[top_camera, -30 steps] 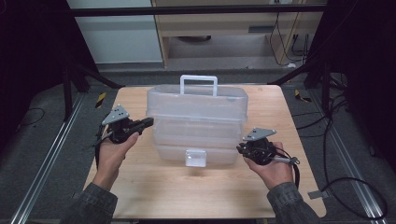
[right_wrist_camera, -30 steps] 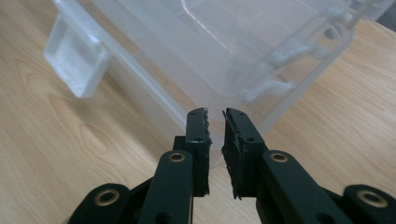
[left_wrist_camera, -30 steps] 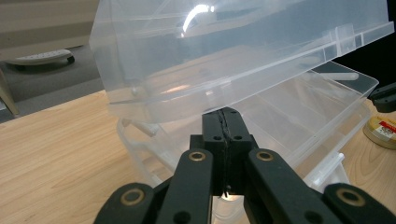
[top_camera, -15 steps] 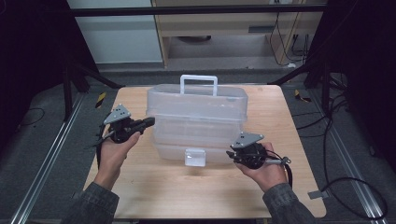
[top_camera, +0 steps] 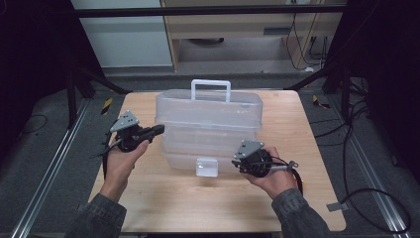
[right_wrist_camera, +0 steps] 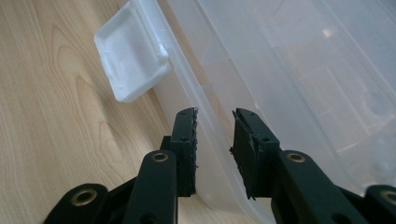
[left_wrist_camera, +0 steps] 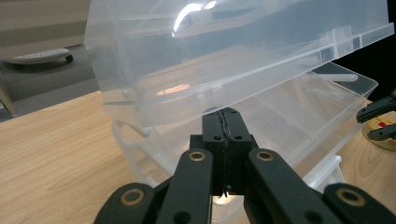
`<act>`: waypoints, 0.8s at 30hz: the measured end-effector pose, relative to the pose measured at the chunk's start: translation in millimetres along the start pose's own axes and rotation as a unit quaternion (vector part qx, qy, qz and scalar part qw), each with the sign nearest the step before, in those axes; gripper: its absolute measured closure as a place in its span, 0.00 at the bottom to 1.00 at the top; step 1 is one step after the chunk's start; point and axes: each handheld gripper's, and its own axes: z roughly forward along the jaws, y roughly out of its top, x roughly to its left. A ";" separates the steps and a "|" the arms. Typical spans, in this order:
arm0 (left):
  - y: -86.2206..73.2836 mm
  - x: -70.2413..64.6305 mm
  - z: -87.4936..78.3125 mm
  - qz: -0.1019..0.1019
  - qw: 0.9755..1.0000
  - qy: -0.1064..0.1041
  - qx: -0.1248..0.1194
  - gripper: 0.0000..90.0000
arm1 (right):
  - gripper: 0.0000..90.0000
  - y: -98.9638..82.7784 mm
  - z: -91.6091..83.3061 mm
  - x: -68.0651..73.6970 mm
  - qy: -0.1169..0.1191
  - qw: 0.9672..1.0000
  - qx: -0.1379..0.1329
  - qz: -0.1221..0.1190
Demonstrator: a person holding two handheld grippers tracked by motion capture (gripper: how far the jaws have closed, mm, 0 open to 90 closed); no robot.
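Writing: no brand, label or readable text is visible on the box, the tools or the table.
Box count: one clear plastic storage box [top_camera: 208,126], at the centre of the table [top_camera: 163,208].
Box parts: one white carry handle [top_camera: 211,89] at 12 o'clock on the box; one white latch [top_camera: 206,167] at 6 o'clock on its front edge, hanging loose over the wood.
Lid: one clear lid [left_wrist_camera: 224,51], lifted clear of the base in the left gripper view, with a gap below its front edge.
Tool count: two, one in each hand.
Left tool [top_camera: 157,130]: at 9 o'clock of the box, tips against its left end; jaws pressed together with nothing seen between them, tips just under the raised lid.
Right tool [top_camera: 236,163]: at 5 o'clock of the box, just right of the latch; jaws apart and just been opening, standing either side of the rim [right_wrist_camera: 210,135] of the base, pads not pressing on it.
Hands: two, with dark sleeves, entering from 6 o'clock.
Floor: two yellow-and-black markers, at 10 o'clock and 2 o'clock of the table.
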 end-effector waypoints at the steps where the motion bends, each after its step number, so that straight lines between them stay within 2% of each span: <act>1: 0.0 -0.1 0.1 0.000 1.000 -0.001 0.000 1.00 | 0.78 0.9 1.4 0.6 0.001 1.000 0.003 -0.004; 6: 0.5 -0.8 0.5 0.001 1.000 0.000 0.002 1.00 | 0.78 4.3 7.7 3.9 -0.002 0.999 0.015 -0.031; 11: 0.5 -1.1 0.6 0.001 1.000 0.000 0.002 1.00 | 0.89 3.4 9.1 3.4 -0.014 0.999 0.012 -0.047; 17: 0.7 -3.0 2.1 -0.001 1.000 0.000 0.001 1.00 | 0.90 3.7 9.1 3.0 -0.013 0.997 0.015 -0.076; 24: 0.8 -6.1 4.2 0.000 1.000 -0.002 0.000 0.99 | 0.91 4.0 8.6 1.8 -0.007 0.996 0.019 -0.089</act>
